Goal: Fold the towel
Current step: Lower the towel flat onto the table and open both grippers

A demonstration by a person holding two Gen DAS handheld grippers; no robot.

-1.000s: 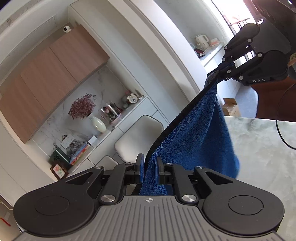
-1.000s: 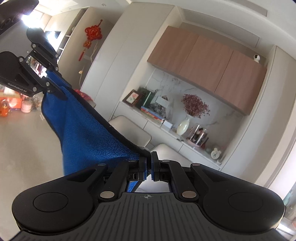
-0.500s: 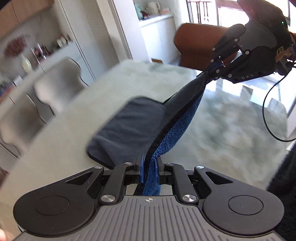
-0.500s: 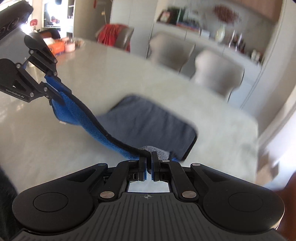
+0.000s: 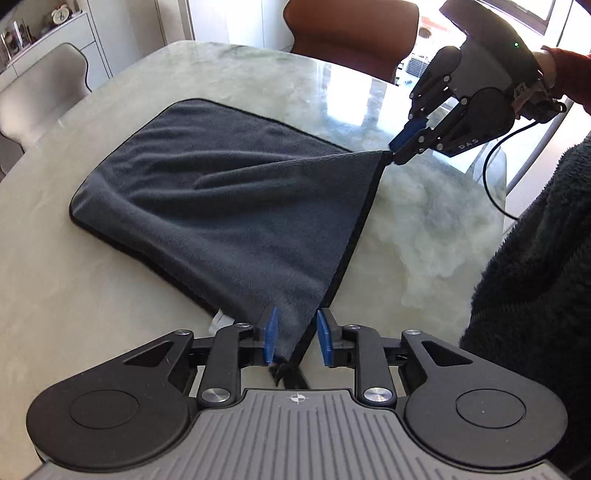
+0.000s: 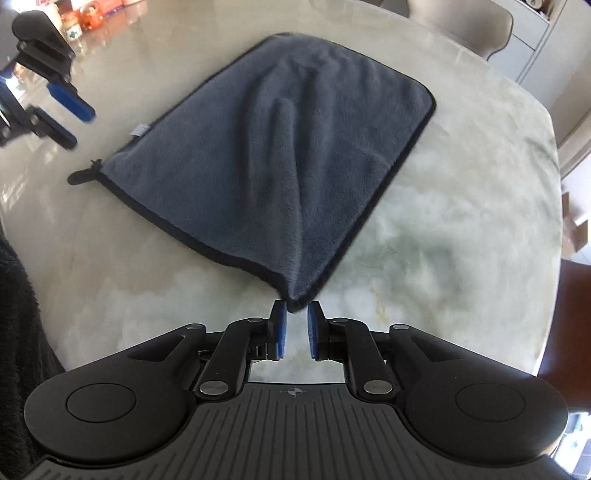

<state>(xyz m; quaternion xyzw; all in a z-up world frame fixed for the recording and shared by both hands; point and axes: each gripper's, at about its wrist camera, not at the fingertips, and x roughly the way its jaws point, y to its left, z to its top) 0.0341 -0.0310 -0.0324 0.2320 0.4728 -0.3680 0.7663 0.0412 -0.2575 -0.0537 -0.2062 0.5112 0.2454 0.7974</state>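
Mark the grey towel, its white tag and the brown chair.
Grey plush towel point(image 6: 295, 147), right wrist view, middle of cloth.
White tag point(image 6: 139, 130), right wrist view, tag face.
Brown chair point(image 5: 351, 29), left wrist view, backrest.

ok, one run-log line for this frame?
step: fold laid down | towel: gray side up on table | left gripper: opening, corner between | right gripper: opening, corner at tips

I read "DAS" in pale letters on the right gripper point(image 5: 408, 142), on its black side plate; nothing else is legible.
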